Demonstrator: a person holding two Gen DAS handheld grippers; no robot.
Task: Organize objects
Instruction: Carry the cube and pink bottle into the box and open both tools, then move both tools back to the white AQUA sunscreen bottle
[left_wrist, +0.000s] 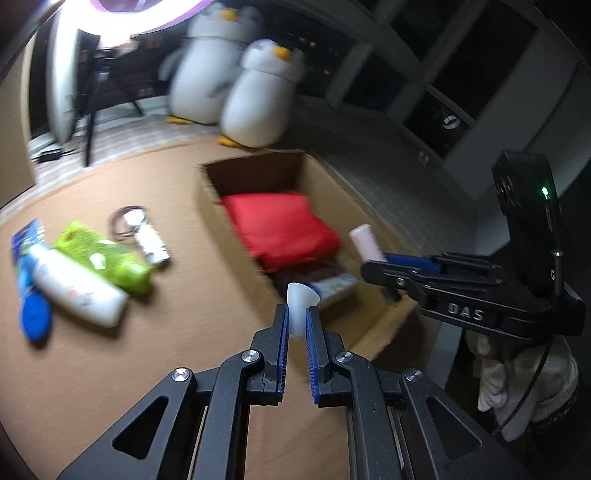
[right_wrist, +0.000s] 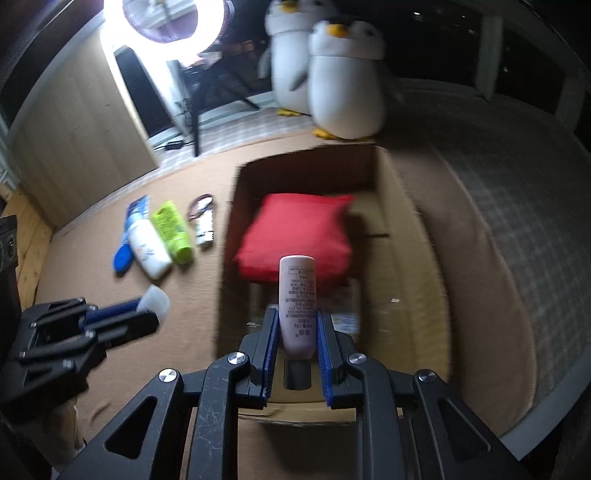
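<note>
left gripper: pinching a small white cap
right gripper: clamping the pink tube
tip: keeping both over the cardboard box (beside the red cushion) before letting go

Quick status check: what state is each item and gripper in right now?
Left gripper: shut on white cap.
Right gripper: shut on pink tube.
Cardboard box: open, red pouch inside.
White bottle: lying flat, outside the box.
Green pack: lying flat, outside the box.
</note>
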